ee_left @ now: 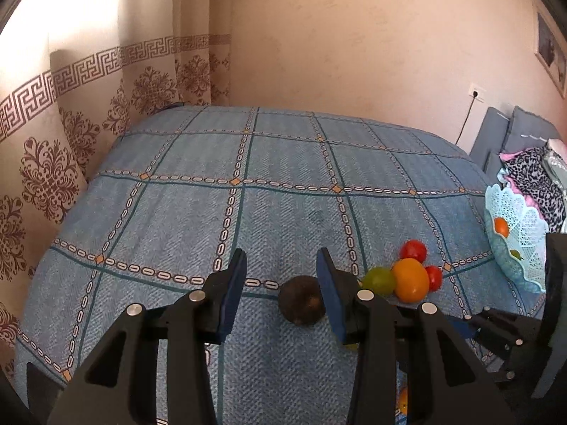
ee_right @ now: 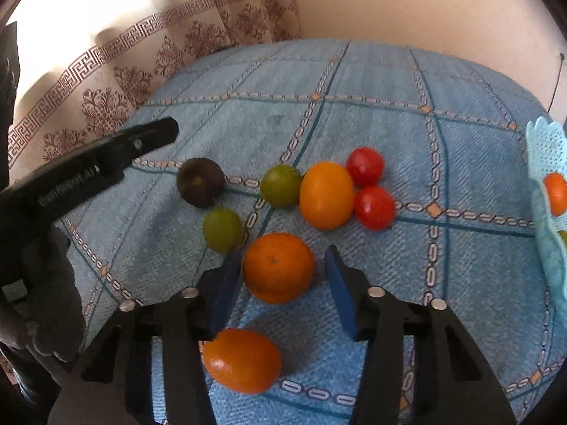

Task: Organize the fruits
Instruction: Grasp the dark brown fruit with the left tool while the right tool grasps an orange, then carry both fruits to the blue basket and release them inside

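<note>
Sitting right under the right hand-held gripper (ee_right: 283, 283) is an oval orange fruit (ee_right: 242, 360), and just ahead of it, between the blue pads, a round orange (ee_right: 278, 267); the left pad (ee_right: 226, 283) is looking like it's touching the orange while the right one is still standing clear, so I'm calling it partly open and not gripping yet.

To do this grab well I'm thinking: centre the orange between both pads, come a bit lower so they're meeting its widest part, then squeeze gently; it's round and will probably roll on the soft bed (ee_right: 354, 81). Also watch the green fruit (ee_right: 222, 229) just off the left pad.

The left hand-held gripper (ee_left: 281, 283) is hovering with its jaws apart and nothing held; a dark brown fruit (ee_left: 301, 305) is lying on the bed just past its tips.

Counting on the bed: three orange ones (third one (ee_right: 326, 195) further ahead); two green (other one (ee_right: 280, 186)); two red (ee_right: 365, 166) (ee_right: 375, 208); one dark brown.

The light blue basket (ee_right: 545, 148) is sitting off to the right, holding one orange fruit (ee_right: 556, 193) and a bit of something green.
</note>
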{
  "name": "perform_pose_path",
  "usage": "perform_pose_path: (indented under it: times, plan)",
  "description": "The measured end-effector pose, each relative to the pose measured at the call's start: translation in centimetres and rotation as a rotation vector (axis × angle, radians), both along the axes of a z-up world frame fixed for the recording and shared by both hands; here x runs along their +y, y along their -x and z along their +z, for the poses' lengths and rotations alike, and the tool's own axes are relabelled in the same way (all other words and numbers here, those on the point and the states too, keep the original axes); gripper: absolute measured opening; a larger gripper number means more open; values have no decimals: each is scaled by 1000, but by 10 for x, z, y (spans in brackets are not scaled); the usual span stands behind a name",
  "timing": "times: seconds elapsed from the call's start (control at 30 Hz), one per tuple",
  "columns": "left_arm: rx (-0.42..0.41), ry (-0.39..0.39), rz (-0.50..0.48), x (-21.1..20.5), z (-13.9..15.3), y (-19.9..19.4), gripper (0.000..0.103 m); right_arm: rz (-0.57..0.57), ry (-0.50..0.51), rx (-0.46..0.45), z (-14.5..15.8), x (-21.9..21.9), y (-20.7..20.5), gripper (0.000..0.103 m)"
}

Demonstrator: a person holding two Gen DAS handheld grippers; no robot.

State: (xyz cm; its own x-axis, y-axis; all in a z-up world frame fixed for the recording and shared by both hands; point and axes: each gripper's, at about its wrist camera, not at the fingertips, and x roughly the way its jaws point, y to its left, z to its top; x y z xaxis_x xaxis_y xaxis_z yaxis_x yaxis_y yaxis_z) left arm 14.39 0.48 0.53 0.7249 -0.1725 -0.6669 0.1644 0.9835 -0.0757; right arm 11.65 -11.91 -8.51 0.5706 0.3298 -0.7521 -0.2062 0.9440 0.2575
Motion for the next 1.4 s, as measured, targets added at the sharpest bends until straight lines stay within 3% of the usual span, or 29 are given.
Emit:
perform_pose_path:
  times: [0.07,0.4,0.73,0.83,1.4]
  plan:
    - [21,15,4,3,-4,-3,42,7,-17,-3,1,-1,2,40]
    - [100,50,-37,-2,-23,-10,47,-68,-44,-40,6,-22,12,40]
    - [141,-1,-56,-18,-41,-13,47,-101,-60,-71,11,-33,19,40]
    - [151,-9,-68,-20,-45,-15,41,-97,-62,-75,11,-32,20,40]
    - [39,-27,-64,-24,-16,3,38,-180,-116,-141,29,-64,40,40]
